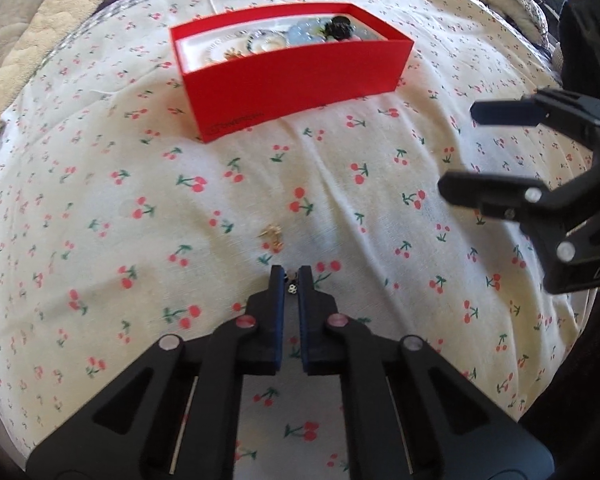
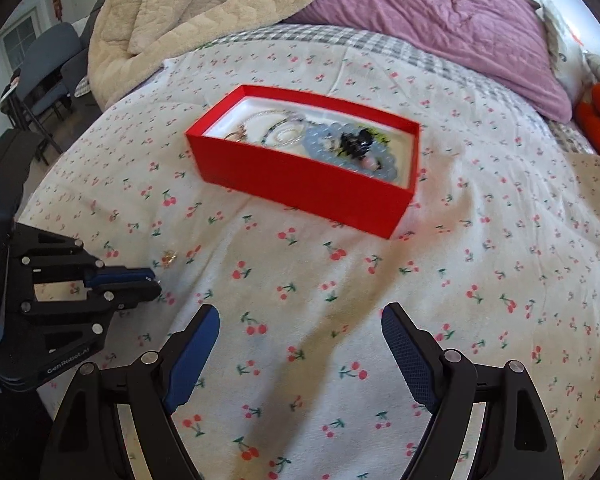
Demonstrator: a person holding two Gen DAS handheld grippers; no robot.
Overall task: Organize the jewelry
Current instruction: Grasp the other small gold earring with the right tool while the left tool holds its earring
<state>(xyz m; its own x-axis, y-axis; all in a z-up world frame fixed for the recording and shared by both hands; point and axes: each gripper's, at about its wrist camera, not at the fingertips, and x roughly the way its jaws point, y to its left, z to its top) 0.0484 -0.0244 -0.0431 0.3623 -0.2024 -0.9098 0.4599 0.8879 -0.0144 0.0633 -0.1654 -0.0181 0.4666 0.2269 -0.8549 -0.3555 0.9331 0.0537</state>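
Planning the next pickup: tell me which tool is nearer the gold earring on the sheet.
Left. The left tool sits just short of the earring; the right tool hangs off to its right.

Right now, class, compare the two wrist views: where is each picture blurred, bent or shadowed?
Left wrist view: the fisheye bows the cherry-print sheet into a dome, the corners go dark, and the red box is fairly crisp. Right wrist view: the red box is smeared along its edges, apparently motion blur, and soft shadows lie on the sheet ahead of the open right gripper.
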